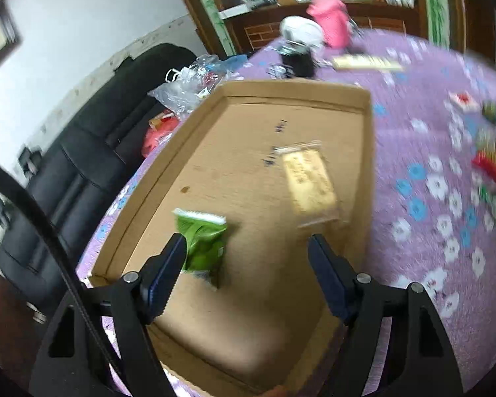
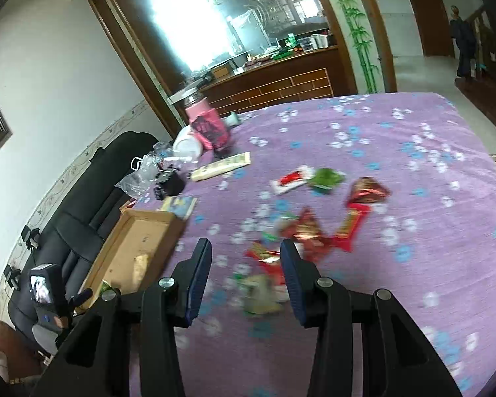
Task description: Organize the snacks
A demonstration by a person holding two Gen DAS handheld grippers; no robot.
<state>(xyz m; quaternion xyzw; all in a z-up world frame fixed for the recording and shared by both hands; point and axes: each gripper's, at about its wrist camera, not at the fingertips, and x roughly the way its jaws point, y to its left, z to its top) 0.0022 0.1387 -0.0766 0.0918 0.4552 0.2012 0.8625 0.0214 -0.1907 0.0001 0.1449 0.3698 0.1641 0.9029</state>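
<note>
Left wrist view looks down into a shallow cardboard tray (image 1: 168,165) lying on a purple cloth with white and blue flowers (image 1: 413,258). The left gripper (image 1: 246,244) hangs over the near part of the tray with its jaws wide apart and nothing between the pads; a green snack packet (image 1: 203,238) lies on the tray floor just beside the left finger, partly hidden behind it, though whether they touch I cannot tell. Farther in, nearer the tray's right wall, lies a clear-wrapped tan biscuit pack (image 1: 309,182). Loose snacks, blurred, lie on the cloth to the right, outside the tray. A black sofa (image 1: 82,152) stands beyond the left edge of the cloth, with a crumpled clear plastic bag (image 1: 188,86) near the tray's far corner. Right wrist view shows the right gripper (image 2: 246,249) above the cloth, jaws partly open and empty, over a scattered pile of red and green snack wrappers (image 2: 301,231); a red triangular packet (image 2: 367,192) and a green packet (image 2: 325,178) lie farther off. A pink-sleeved jar (image 2: 208,125) stands at the far left of the cloth, well beyond the pile.
</note>
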